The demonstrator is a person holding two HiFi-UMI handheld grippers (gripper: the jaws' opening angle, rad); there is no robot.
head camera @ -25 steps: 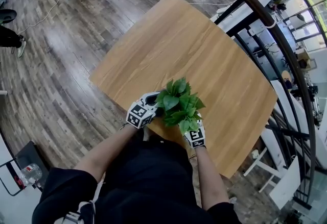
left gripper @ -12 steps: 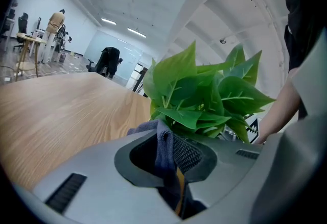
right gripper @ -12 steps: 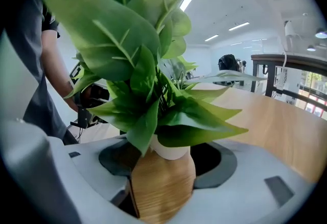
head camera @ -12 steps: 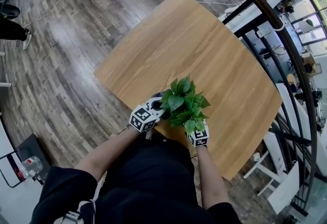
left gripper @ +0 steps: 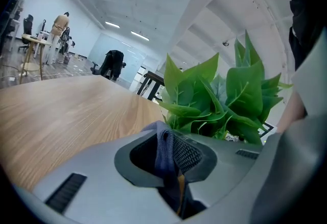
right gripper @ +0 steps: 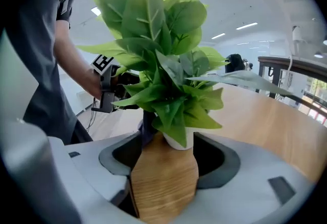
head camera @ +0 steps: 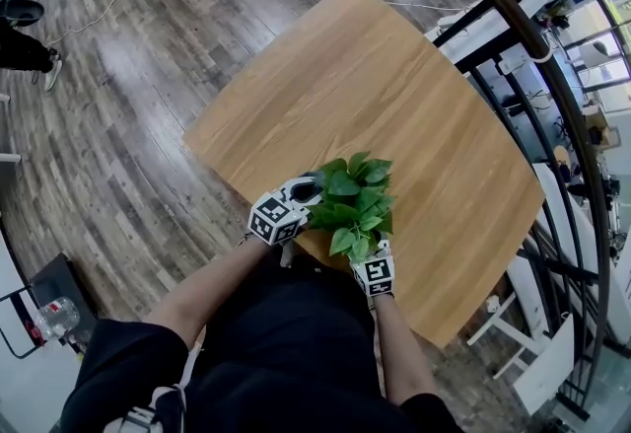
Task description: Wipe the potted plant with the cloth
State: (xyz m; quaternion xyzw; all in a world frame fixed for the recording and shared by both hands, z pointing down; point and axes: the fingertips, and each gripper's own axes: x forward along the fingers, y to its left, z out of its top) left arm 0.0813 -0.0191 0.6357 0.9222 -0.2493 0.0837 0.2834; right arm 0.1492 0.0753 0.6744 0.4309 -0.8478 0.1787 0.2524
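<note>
the table [head camera: 394, 106] carries the plant [head camera: 355, 209] at its near edge, just in front of the person. the right gripper [right gripper: 163, 154] comes in from that edge with its jaws spread. the white pot [right gripper: 179, 139] stands at their tips, and neither pad visibly presses on it. the left gripper [left gripper: 173, 159] sits at the plant's left side, pinching a dark blue cloth [left gripper: 164, 146] just beside the leaves.

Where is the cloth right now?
The cloth is pinched in the left gripper, just left of the plant in the head view, at the table's near edge.
</note>
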